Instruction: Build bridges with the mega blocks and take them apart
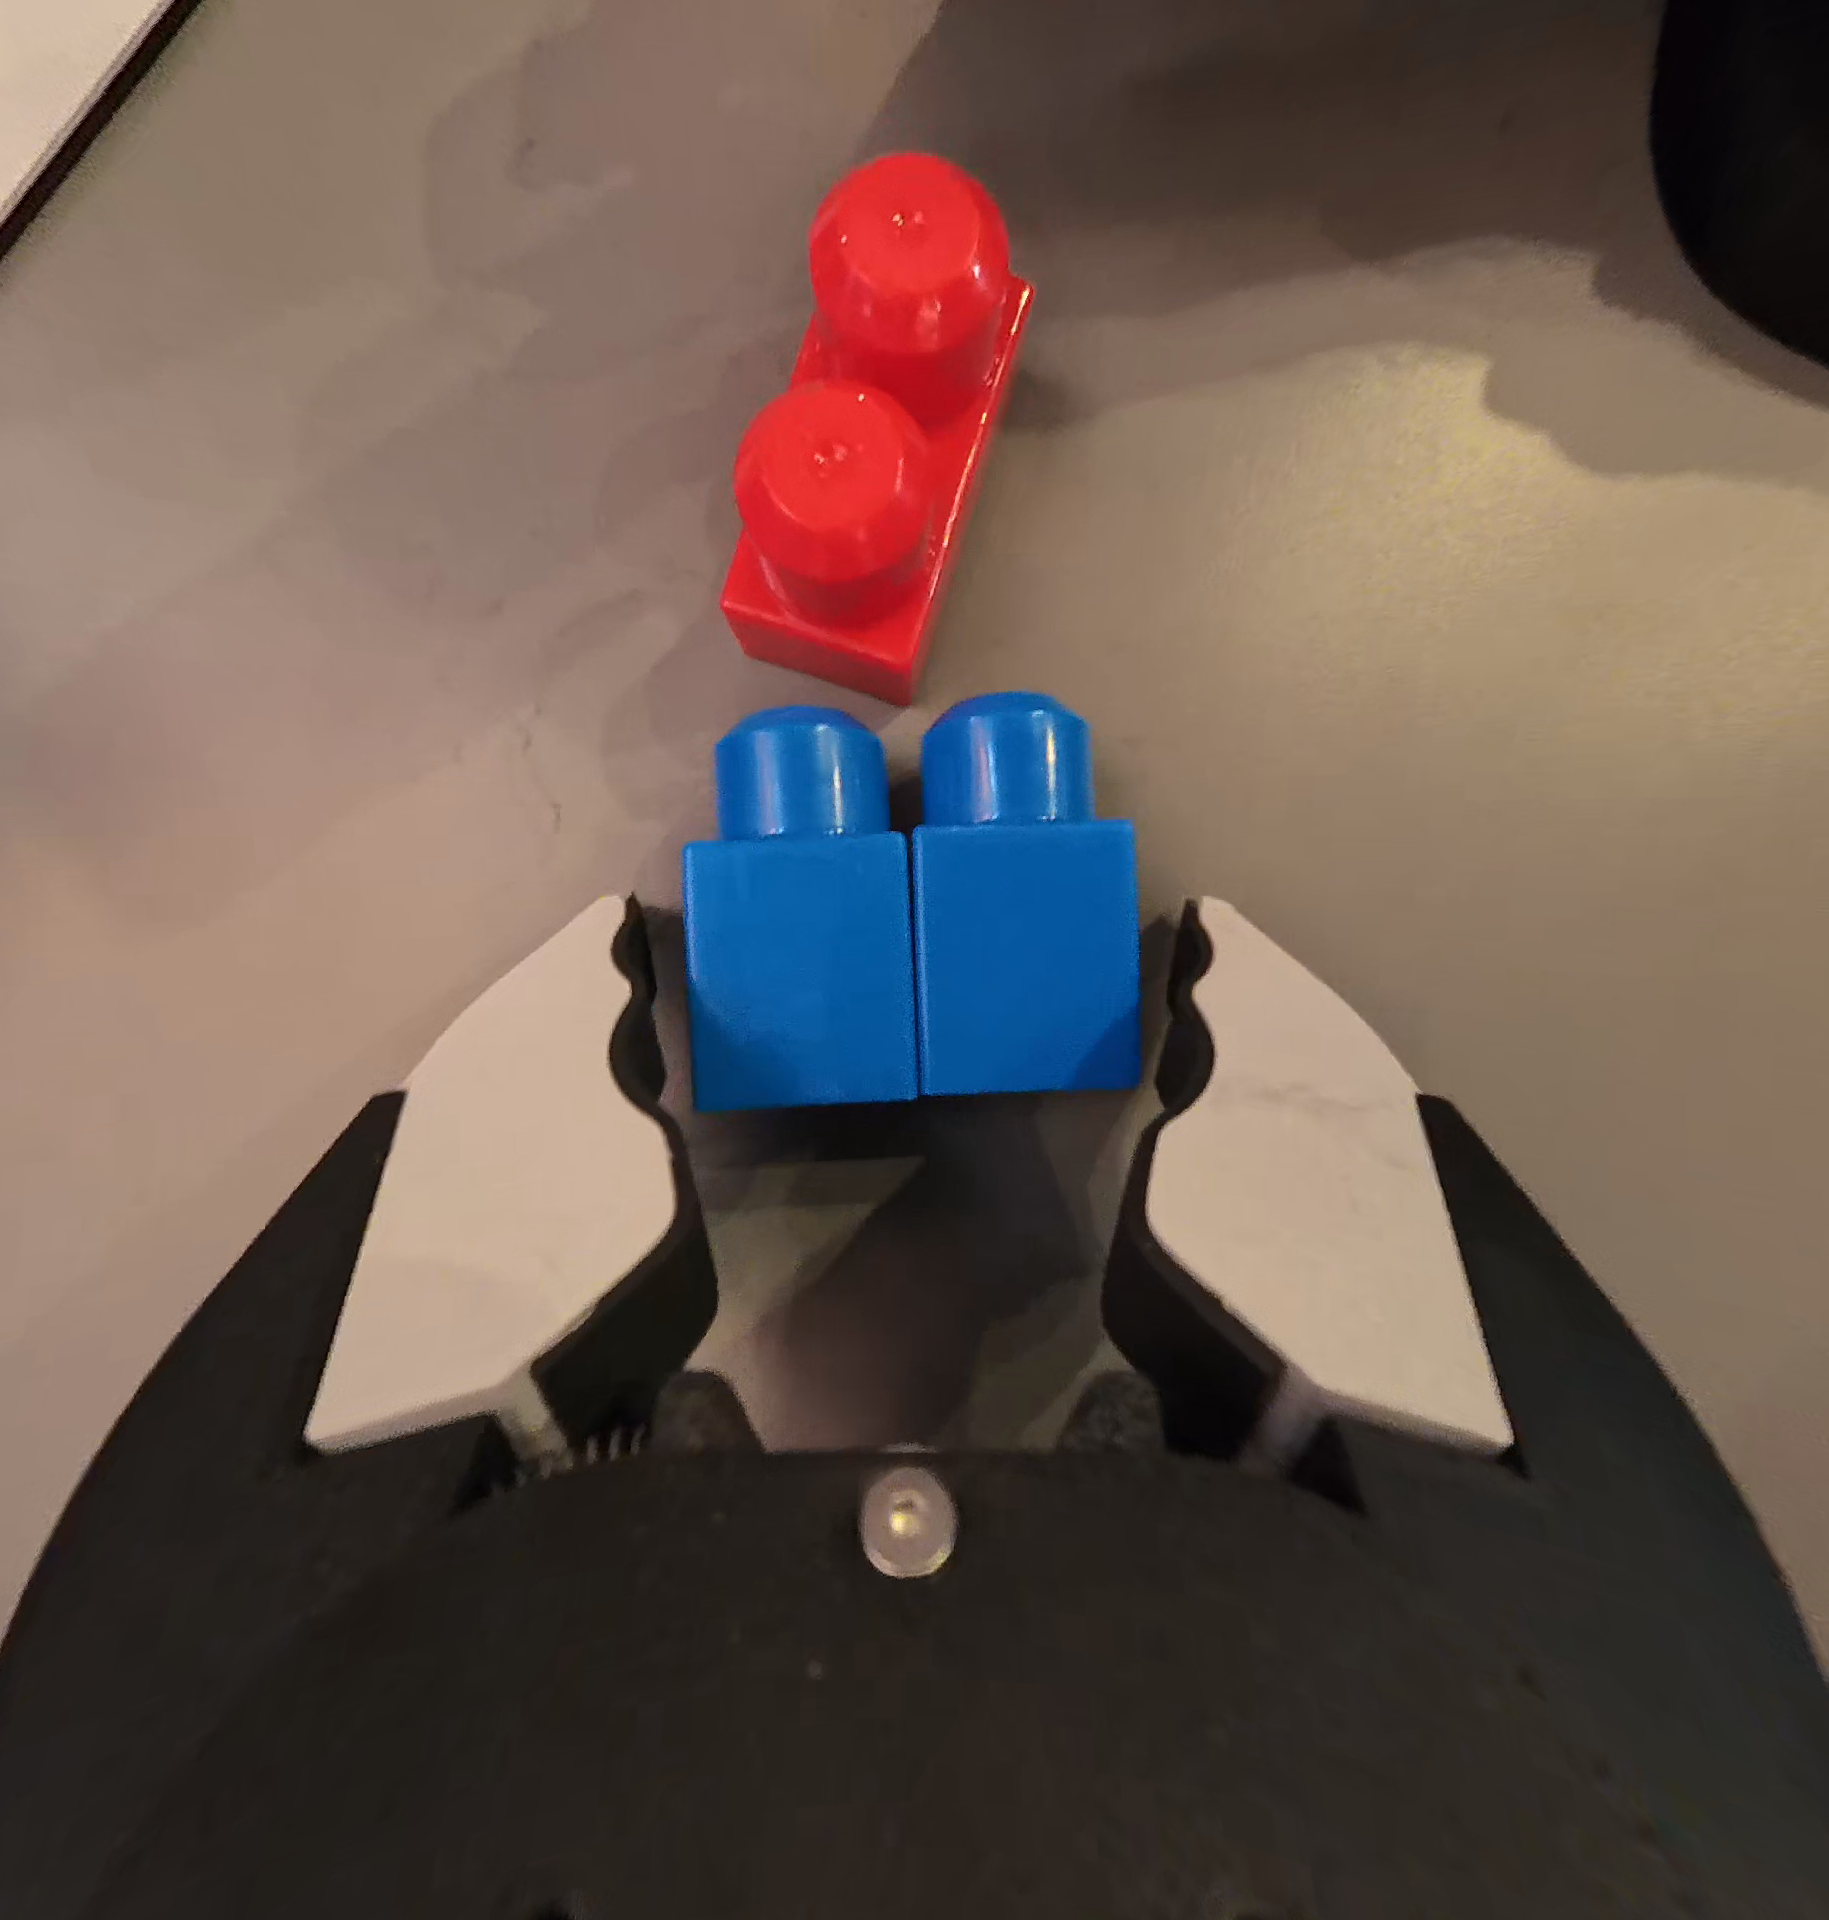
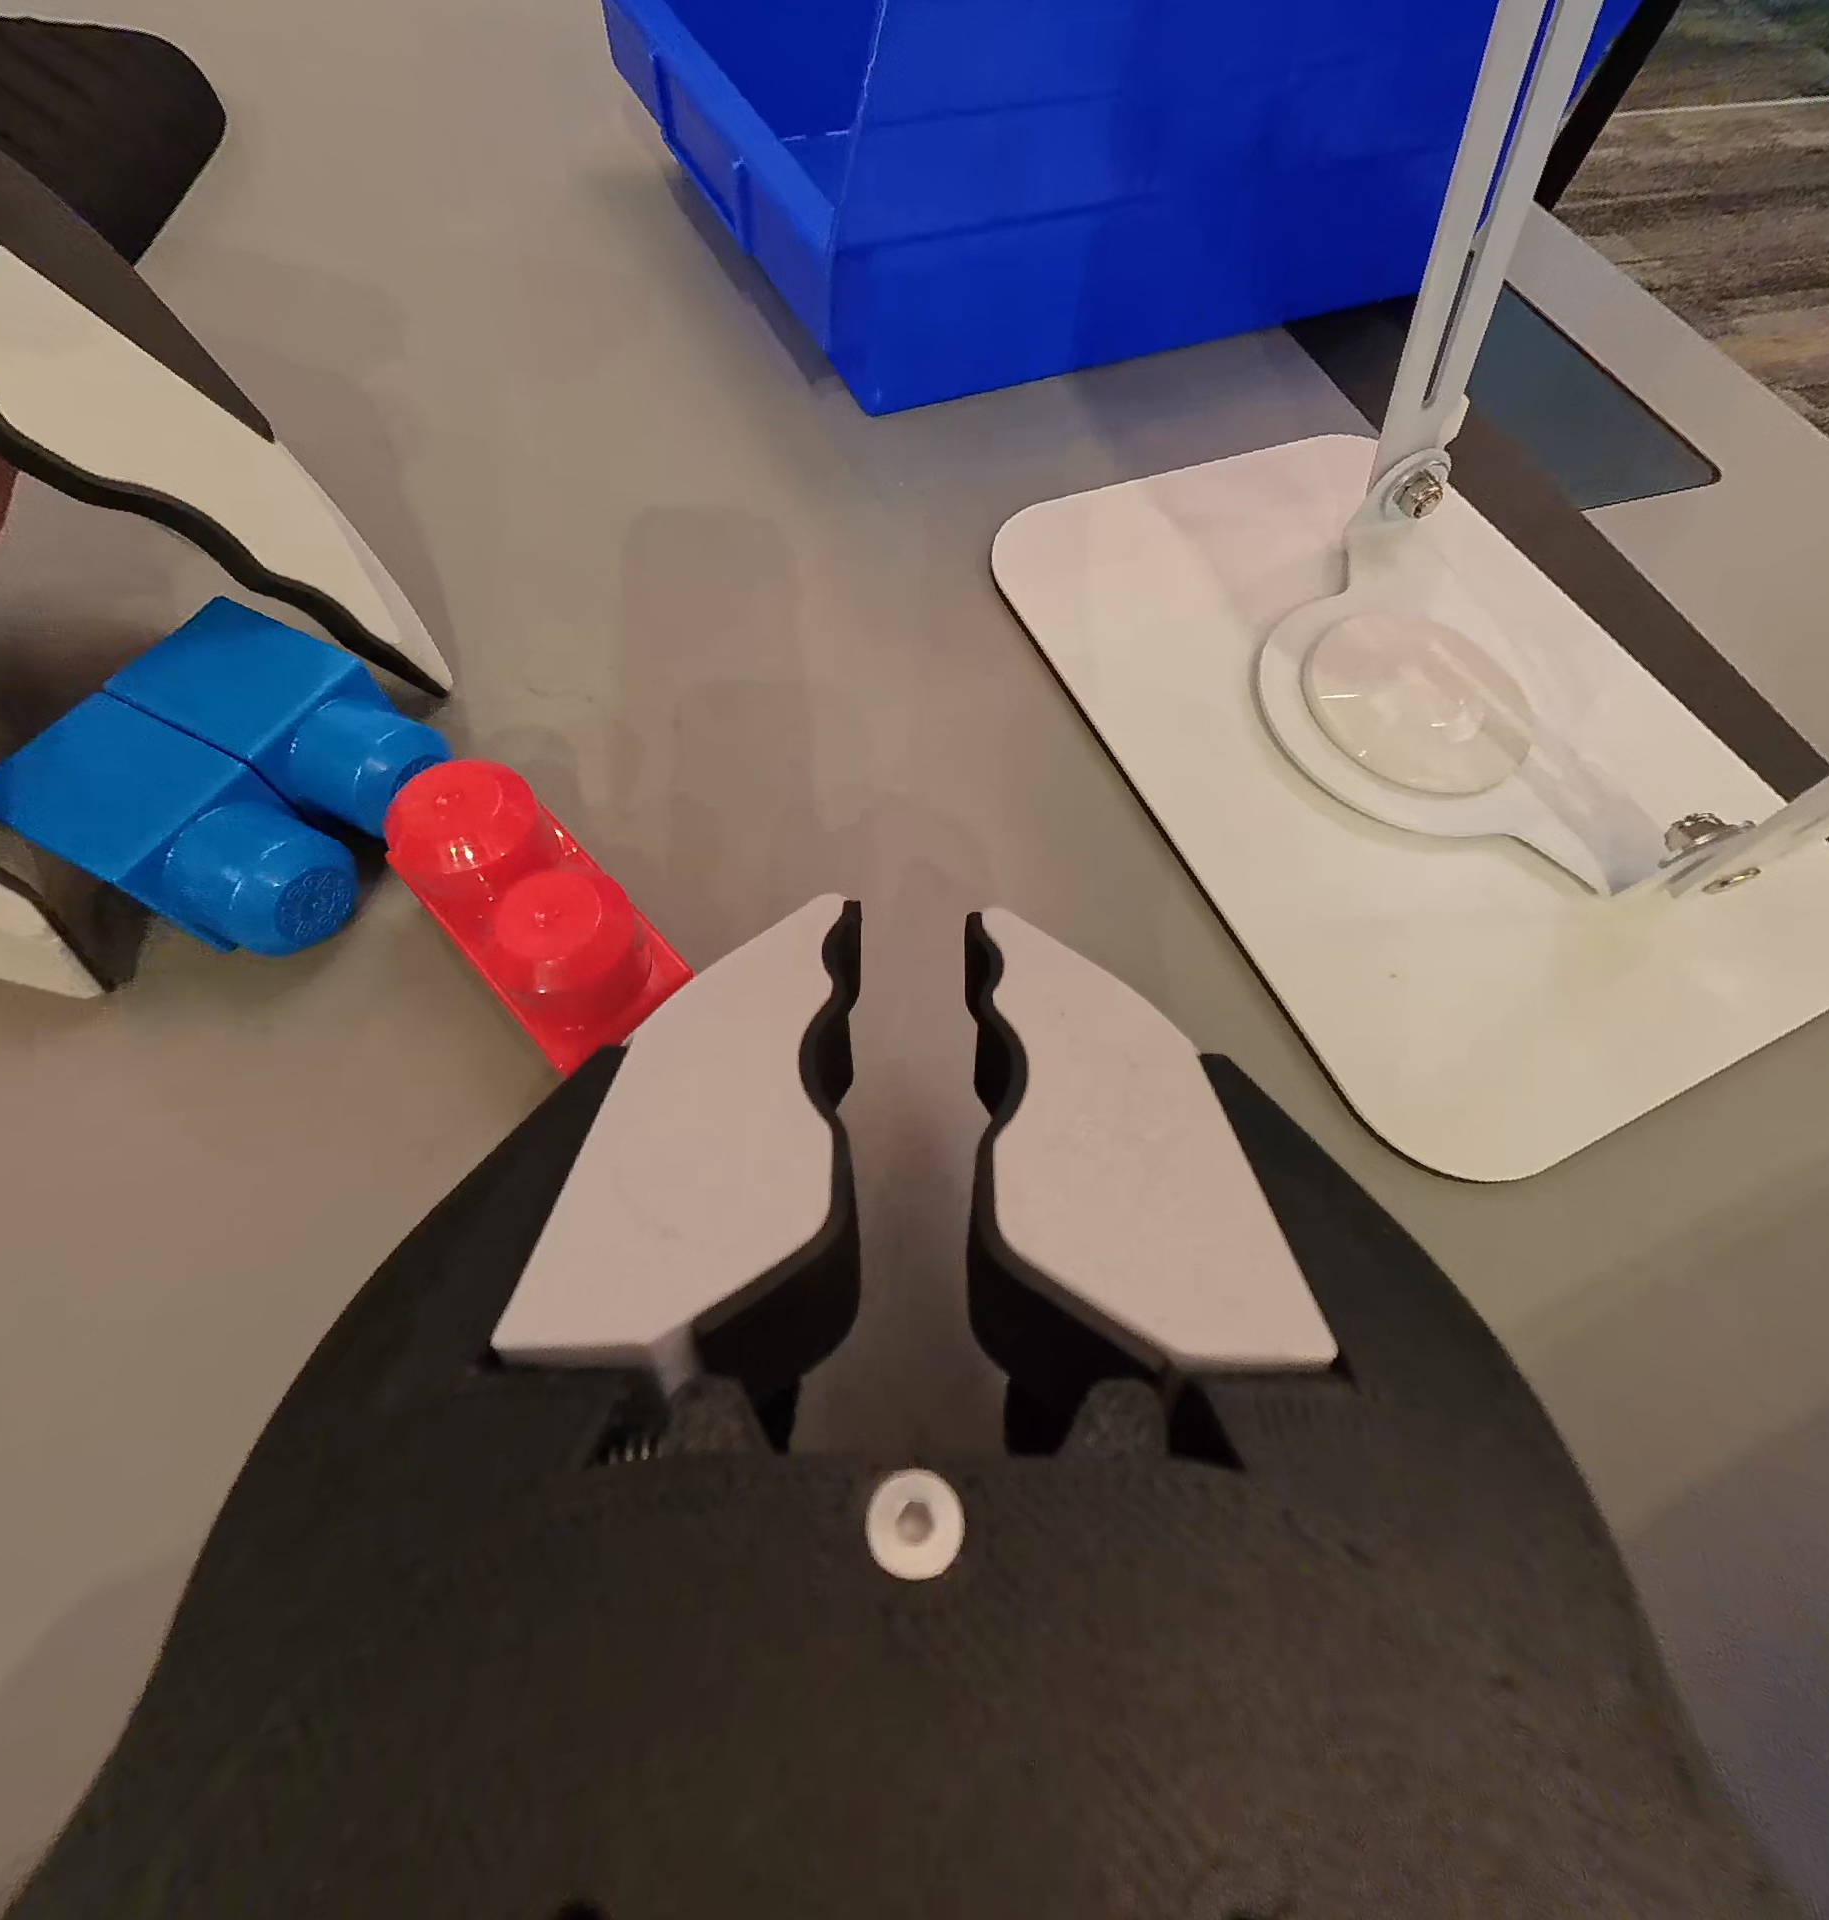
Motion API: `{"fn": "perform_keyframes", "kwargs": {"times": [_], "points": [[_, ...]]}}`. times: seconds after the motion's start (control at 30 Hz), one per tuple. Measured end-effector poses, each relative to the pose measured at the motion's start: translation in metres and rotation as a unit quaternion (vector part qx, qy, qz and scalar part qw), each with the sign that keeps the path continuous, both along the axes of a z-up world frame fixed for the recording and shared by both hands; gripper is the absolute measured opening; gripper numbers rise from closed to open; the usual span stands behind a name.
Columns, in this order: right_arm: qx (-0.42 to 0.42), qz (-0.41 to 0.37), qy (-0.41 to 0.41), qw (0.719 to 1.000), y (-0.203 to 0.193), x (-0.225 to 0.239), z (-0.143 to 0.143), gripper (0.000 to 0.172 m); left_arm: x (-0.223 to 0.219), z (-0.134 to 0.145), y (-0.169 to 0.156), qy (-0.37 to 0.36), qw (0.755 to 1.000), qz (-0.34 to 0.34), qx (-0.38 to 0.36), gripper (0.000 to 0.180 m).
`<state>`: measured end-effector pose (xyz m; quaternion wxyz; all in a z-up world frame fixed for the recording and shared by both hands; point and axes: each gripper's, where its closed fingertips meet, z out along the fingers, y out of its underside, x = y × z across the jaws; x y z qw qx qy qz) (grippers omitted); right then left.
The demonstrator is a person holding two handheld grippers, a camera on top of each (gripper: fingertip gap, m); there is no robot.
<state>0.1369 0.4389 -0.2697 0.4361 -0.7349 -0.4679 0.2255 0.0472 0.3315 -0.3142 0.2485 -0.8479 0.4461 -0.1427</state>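
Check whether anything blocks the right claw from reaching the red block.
Nothing visible does. The red block lies studs-up on the grey table, just left of the right claw, with only bare table between. The two blue blocks lie beyond its far end, inside the open left claw.

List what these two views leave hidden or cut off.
- Blue bin: top cut off by the right wrist view's upper edge; contents unseen.
- Red block: near end hidden behind the right claw in that view.
- Left claw: body runs off the right wrist view's left edge.
- Dark object: cut by the left wrist view's corner, unidentifiable.
- White stand: arms leave the frame.
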Motion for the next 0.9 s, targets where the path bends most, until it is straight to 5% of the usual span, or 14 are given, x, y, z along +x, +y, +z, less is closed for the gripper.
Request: {"fn": "perform_keyframes", "kwargs": {"times": [0.17, 0.9], "points": [[0.001, -0.001, -0.001, 1.0, 0.0003, 0.0002, 0.0001, 0.019, -0.0009, 0.0007, -0.0033, 0.018, 1.0, -0.014, -0.001, 0.08], [0.005, 0.013, 0.011, 1.0, -0.0053, -0.0056, 0.0054, 0.02, 0.0011, 0.002, -0.0035, 0.01, 0.999, -0.044, 0.003, 0.079]]}}
